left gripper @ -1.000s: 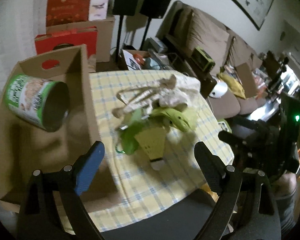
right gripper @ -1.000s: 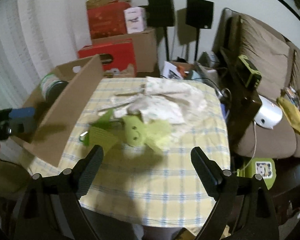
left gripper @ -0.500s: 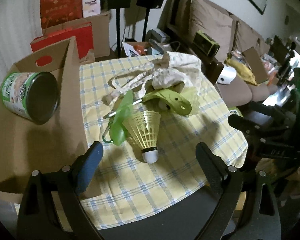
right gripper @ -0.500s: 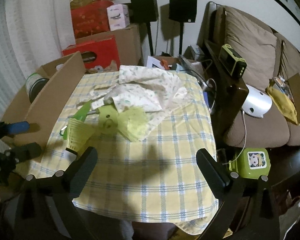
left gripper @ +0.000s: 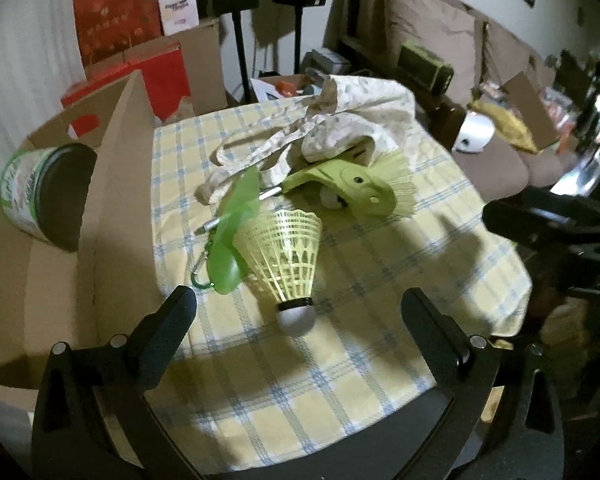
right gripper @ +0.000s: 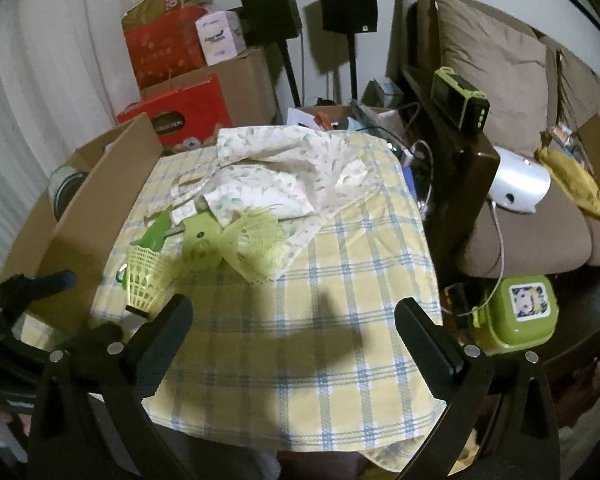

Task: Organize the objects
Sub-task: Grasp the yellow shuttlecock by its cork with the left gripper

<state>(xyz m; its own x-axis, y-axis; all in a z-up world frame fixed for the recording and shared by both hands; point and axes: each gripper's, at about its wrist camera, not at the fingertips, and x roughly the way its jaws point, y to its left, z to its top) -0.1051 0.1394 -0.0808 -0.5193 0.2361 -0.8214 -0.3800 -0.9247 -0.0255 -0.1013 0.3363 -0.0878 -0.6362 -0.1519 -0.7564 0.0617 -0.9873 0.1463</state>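
A yellow shuttlecock [left gripper: 290, 258] lies on the checked tablecloth [left gripper: 340, 360], cork toward me, just ahead of my open, empty left gripper [left gripper: 298, 312]. Beside it lie a green clip with a carabiner [left gripper: 230, 248], a lime-green holed disc piece [left gripper: 356, 192] and a floral cloth bag [left gripper: 340, 132]. A green-labelled can [left gripper: 40, 196] lies in the cardboard box [left gripper: 112, 184] at left. My right gripper [right gripper: 292, 320] is open and empty over the cloth's near part; it sees the shuttlecock [right gripper: 142, 276], a second shuttlecock [right gripper: 256, 236], the bag [right gripper: 292, 168] and the box [right gripper: 96, 216].
Red boxes [right gripper: 180, 116] and speaker stands [right gripper: 348, 4] stand behind the table. A brown sofa [right gripper: 520, 184] and dark side cabinet [right gripper: 456, 168] are at right, with a green lunch box [right gripper: 516, 312] on the floor. The left gripper shows at lower left in the right wrist view [right gripper: 32, 320].
My left gripper has moved in closer to the shuttlecock, which now lies nearly between its fingers. My right gripper has drawn slightly nearer the table. Both stay open.
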